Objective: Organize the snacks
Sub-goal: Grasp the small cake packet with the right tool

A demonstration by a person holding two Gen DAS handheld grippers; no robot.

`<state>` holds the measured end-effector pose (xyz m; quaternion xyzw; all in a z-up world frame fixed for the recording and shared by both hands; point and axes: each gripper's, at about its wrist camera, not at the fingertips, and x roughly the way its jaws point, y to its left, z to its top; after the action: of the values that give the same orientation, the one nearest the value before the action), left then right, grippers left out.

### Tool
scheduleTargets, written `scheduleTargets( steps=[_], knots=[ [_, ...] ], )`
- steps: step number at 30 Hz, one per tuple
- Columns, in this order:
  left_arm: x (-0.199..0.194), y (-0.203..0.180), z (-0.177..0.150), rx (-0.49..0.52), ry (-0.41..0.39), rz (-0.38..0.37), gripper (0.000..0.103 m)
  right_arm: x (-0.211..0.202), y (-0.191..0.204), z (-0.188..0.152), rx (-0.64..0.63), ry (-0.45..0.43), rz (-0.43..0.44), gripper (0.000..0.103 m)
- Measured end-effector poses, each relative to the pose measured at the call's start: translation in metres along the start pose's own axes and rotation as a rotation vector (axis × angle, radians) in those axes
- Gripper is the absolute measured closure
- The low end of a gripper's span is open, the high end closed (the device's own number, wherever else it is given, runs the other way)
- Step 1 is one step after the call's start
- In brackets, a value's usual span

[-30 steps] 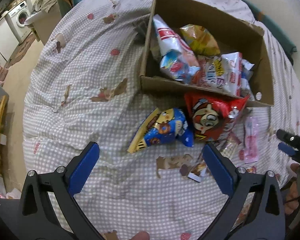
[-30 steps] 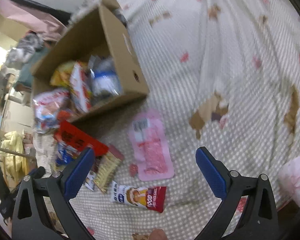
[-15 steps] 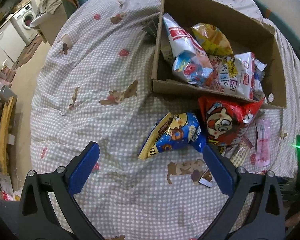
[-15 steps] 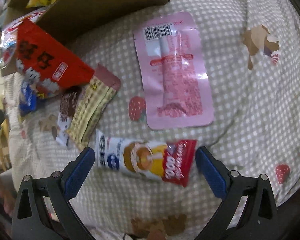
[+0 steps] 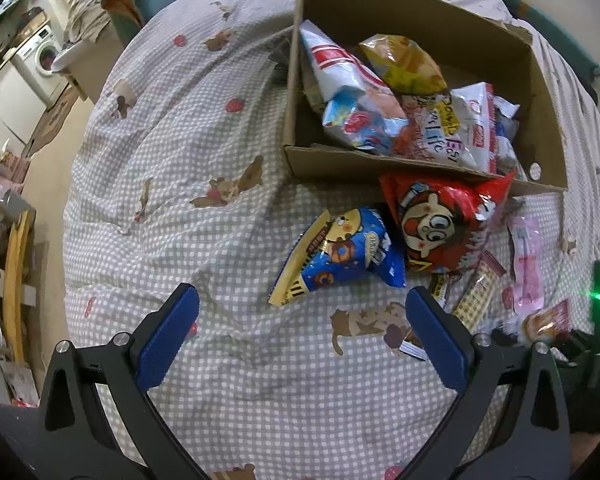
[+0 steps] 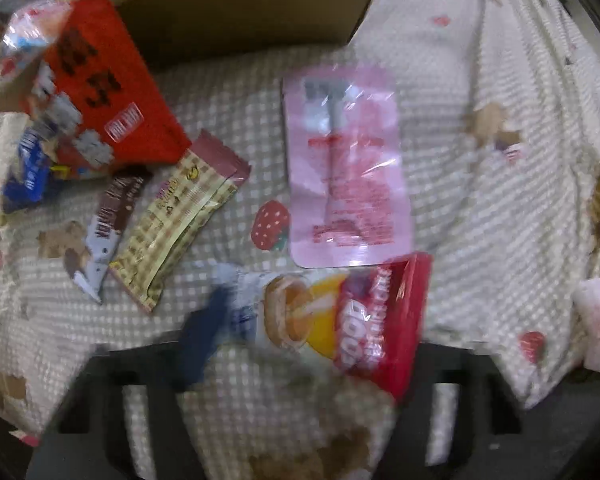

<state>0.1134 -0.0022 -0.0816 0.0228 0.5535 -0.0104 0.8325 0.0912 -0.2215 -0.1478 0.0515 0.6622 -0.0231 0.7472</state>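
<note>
Checked bedding [image 5: 188,184] printed with bears and strawberries covers the bed, and a cardboard box [image 5: 416,160] already partly filled with snack bags sits on it, with loose packets scattered on the quilt in front of its near wall. From where I stand the left gripper [image 5: 300,320] hangs spread wide with nothing between its blue pads, hovering short of a blue doughnut snack bag [image 5: 340,256] that leans against a red cartoon-face bag [image 5: 436,220] propped on the box. The right gripper [image 6: 300,320] is low over a small red-and-white cake packet [image 6: 340,312]; its view is badly smeared, one blue pad showing at the packet's white end, so I cannot tell whether the jaws have closed on it. That packet lies crosswise to the right tongs, its long axis running side to side between the fingers, just this side of a flat pink sachet [image 6: 348,164] and beside a tan checked bar [image 6: 176,220] and a brown chocolate bar [image 6: 112,216]. The right hand is plainly nearer the packet, and I would guess the box beyond is its destination.
</note>
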Motion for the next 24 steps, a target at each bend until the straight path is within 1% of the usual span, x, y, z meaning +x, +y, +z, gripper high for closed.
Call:
scheduleTargets(
  steps=[2,3,5,6,8,9,12,13,15,16,18,20,22,23,24],
  knots=[
    [-0.001,0.0,-0.001,0.0,0.002,-0.005,0.001,-0.012,-0.005,-0.002,0.007,-0.001,0.044,0.075],
    [-0.001,0.001,-0.001,-0.001,0.003,-0.007,0.001,-0.017,-0.009,-0.005,0.016,0.007,0.085,0.079],
    [-0.001,0.003,-0.001,-0.005,0.004,-0.007,0.001,-0.029,-0.019,-0.011,0.033,0.008,0.159,0.083],
    [-0.001,0.003,-0.001,-0.007,0.004,-0.007,0.001,-0.037,-0.025,-0.012,0.035,-0.011,0.19,0.084],
    [0.0,0.004,0.0,-0.012,0.006,-0.011,0.001,-0.053,-0.037,-0.013,0.038,-0.046,0.246,0.085],
    [0.0,0.004,0.0,-0.014,0.008,-0.018,0.001,-0.061,-0.04,-0.013,0.041,-0.071,0.282,0.085],
    [0.003,0.002,-0.001,-0.011,0.018,-0.055,0.001,-0.085,-0.052,-0.005,0.036,-0.162,0.348,0.086],
    [0.004,0.0,-0.001,-0.002,0.018,-0.057,0.001,-0.094,-0.054,-0.002,0.023,-0.201,0.364,0.086],
    [0.007,-0.005,-0.002,0.015,0.022,-0.052,0.001,-0.108,-0.06,0.006,0.014,-0.253,0.386,0.087],
    [0.01,-0.007,-0.003,0.024,0.028,-0.059,0.001,-0.109,-0.065,0.011,0.019,-0.269,0.401,0.087],
    [0.014,-0.011,-0.004,0.034,0.042,-0.064,0.002,-0.098,-0.068,0.008,0.03,-0.272,0.414,0.087],
    [0.02,-0.016,-0.006,0.042,0.059,-0.08,0.006,-0.093,-0.069,0.006,0.052,-0.248,0.427,0.087],
    [0.028,-0.023,-0.007,0.057,0.088,-0.107,0.016,-0.089,-0.074,0.006,0.073,-0.235,0.435,0.087],
    [0.033,-0.03,-0.008,0.072,0.109,-0.133,0.019,-0.089,-0.076,0.009,0.077,-0.24,0.437,0.087],
    [0.037,-0.036,-0.008,0.087,0.124,-0.147,0.026,-0.091,-0.078,0.007,0.079,-0.251,0.441,0.087]
  ],
)
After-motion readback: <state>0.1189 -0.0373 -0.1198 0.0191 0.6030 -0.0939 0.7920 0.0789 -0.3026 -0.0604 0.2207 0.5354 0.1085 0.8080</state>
